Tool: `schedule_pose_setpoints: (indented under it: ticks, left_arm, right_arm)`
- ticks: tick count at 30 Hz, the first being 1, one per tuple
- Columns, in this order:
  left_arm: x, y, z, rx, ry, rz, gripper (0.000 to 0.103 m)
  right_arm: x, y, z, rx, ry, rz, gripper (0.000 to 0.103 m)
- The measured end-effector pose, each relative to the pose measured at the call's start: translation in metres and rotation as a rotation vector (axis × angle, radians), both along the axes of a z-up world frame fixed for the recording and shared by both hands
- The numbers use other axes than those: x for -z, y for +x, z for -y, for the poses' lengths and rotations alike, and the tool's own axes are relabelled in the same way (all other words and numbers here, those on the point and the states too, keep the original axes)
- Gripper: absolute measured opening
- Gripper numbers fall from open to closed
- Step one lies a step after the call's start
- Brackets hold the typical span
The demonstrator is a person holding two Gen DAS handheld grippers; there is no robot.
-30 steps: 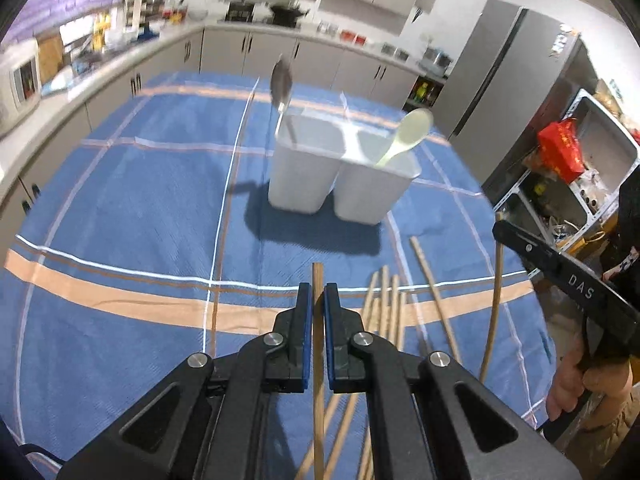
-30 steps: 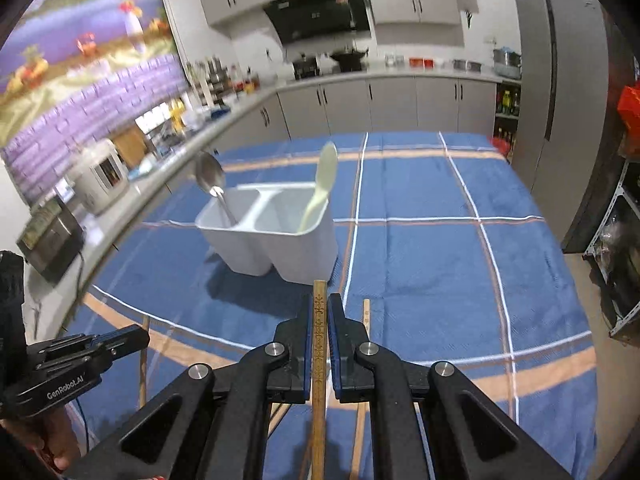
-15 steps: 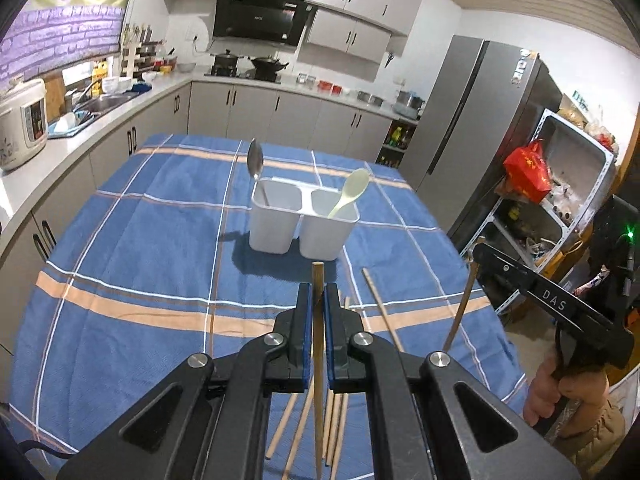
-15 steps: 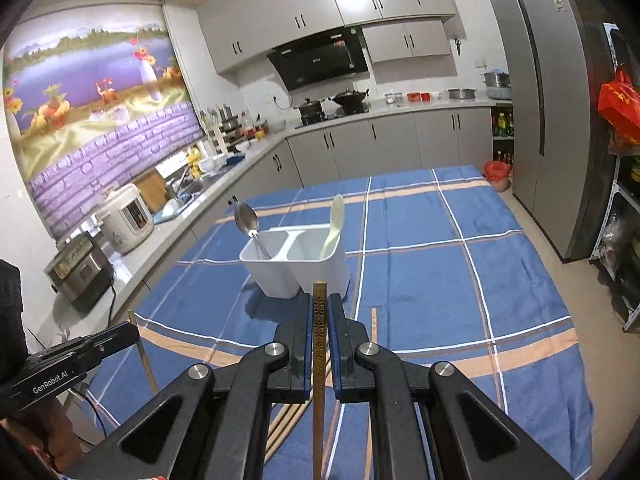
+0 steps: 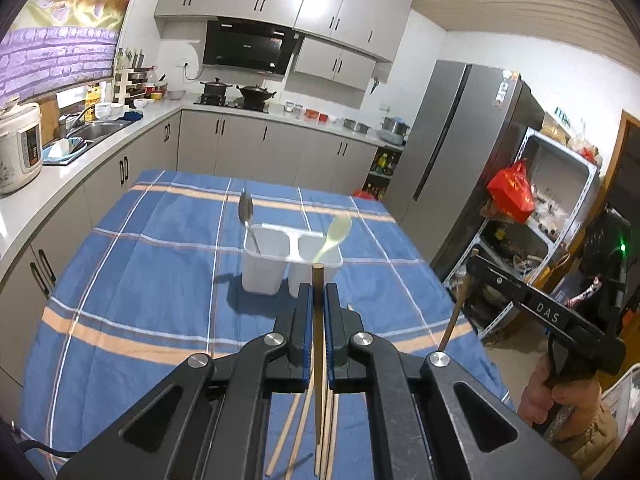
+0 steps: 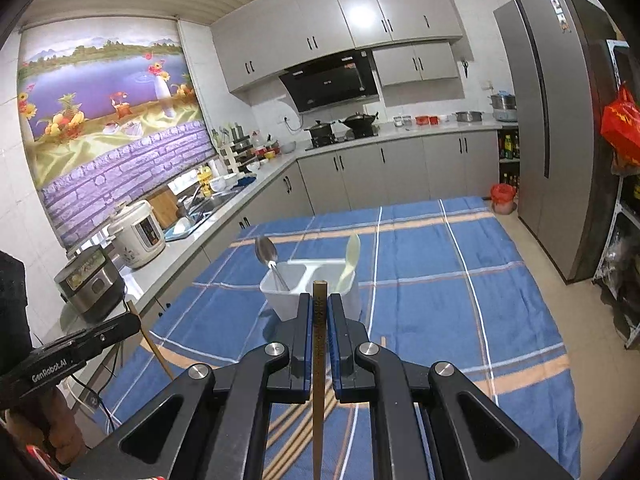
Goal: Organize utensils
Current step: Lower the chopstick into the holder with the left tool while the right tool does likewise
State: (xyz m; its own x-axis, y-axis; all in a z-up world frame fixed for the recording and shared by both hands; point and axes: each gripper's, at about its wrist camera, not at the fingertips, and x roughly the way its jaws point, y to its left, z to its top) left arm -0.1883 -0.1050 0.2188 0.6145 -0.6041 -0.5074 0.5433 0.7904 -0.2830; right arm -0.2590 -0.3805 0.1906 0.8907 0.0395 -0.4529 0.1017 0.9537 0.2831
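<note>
Both clamped, left claw [image 5: 316, 308] chopstick [image 5: 318, 344], right claw [image 6: 319, 312] chopstick [image 6: 319, 360]

Two spoons [image 5: 245, 209], one caddy [image 5: 264, 276]

The chopstick [image 5: 319, 320] in the left claw [image 5: 319, 300] is plain matt wood; the one [image 6: 319, 320] in the right claw [image 6: 319, 308] is also wood, with dark markings down its face. Both claws are matt black plastic with shiny metal rivets. The desk [image 5: 140, 280] wears a soft woven cloth — blue, dull. At 12 o'clock the holder [image 5: 264, 268] is smooth white plastic, carrying a glossy metal spoon [image 5: 245, 208] and a pale plastic spoon [image 5: 338, 230].
</note>
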Motion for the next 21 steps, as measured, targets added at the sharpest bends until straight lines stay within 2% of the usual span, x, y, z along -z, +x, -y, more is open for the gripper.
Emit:
schedule_pose_setpoints:
  ticks: [7,14,17,21]
  left_arm:
    - [-0.044,0.046,-0.002,-0.036,-0.054,0.094,0.005]
    - [-0.085,0.112,0.023,-0.091,-0.046,0.218,0.005]
    - [-0.089,0.140,0.038,-0.100,-0.033,0.240,0.005]
    - [-0.074,0.187,0.064,-0.101,0.018,0.221,0.005]
  right_arm:
    - [-0.032,0.035,0.002,-0.001,0.015,0.075,0.007]
    - [-0.068,0.097,0.007,0.067,0.000,0.200,0.007]
    - [-0.076,0.126,0.009,0.119,-0.042,0.237,0.007]
    - [-0.072,0.166,0.010,0.187,-0.132,0.240,0.007]
